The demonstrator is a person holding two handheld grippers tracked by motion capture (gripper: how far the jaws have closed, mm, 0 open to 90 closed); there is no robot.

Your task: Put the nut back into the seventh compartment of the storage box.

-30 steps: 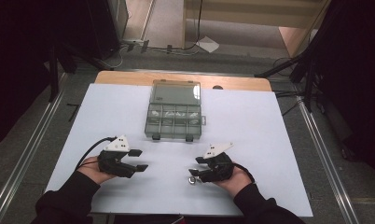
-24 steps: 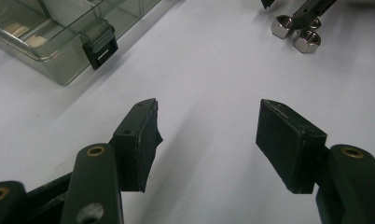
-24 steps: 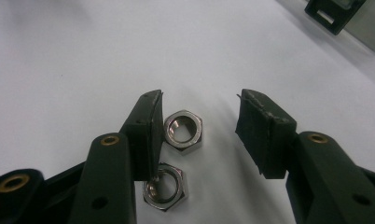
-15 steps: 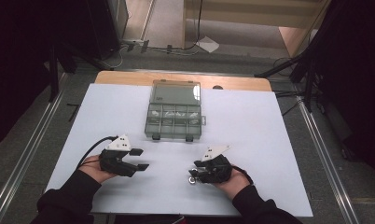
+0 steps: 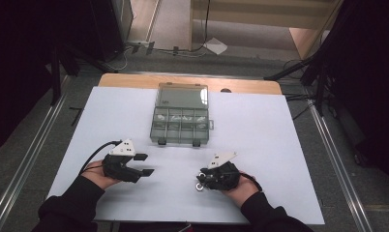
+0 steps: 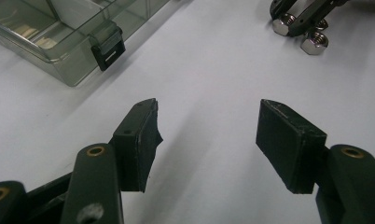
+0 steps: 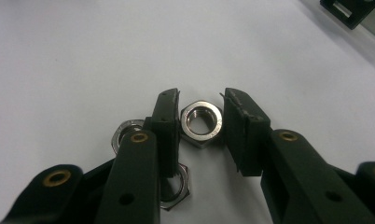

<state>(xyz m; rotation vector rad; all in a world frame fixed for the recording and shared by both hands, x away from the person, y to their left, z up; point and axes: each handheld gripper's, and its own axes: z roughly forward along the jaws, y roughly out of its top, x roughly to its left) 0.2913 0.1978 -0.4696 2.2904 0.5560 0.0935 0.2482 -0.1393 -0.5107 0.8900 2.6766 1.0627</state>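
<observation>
A steel hex nut (image 7: 201,122) lies flat on the white table between the two black jaws of my right gripper (image 7: 200,119). The jaws have just been closing, and both pads now sit against the nut's sides. Two more nuts lie to its left, one (image 7: 125,133) behind the left jaw and one (image 7: 176,189) under it. From above, the right gripper (image 5: 201,179) rests at the front right of the table. My left gripper (image 5: 144,164) rests at the front left, open with nothing between its pads (image 6: 139,140).
A clear plastic compartment box (image 5: 180,121) with its lid up stands mid-table beyond both grippers, holding small parts. One of its black latches (image 6: 108,46) faces the left gripper. The white table cover (image 5: 279,145) runs to wooden and metal edges.
The right gripper's jaws have drawn together around the nut. Both hands have stayed where they were, and the left gripper's jaws are as wide as before.
</observation>
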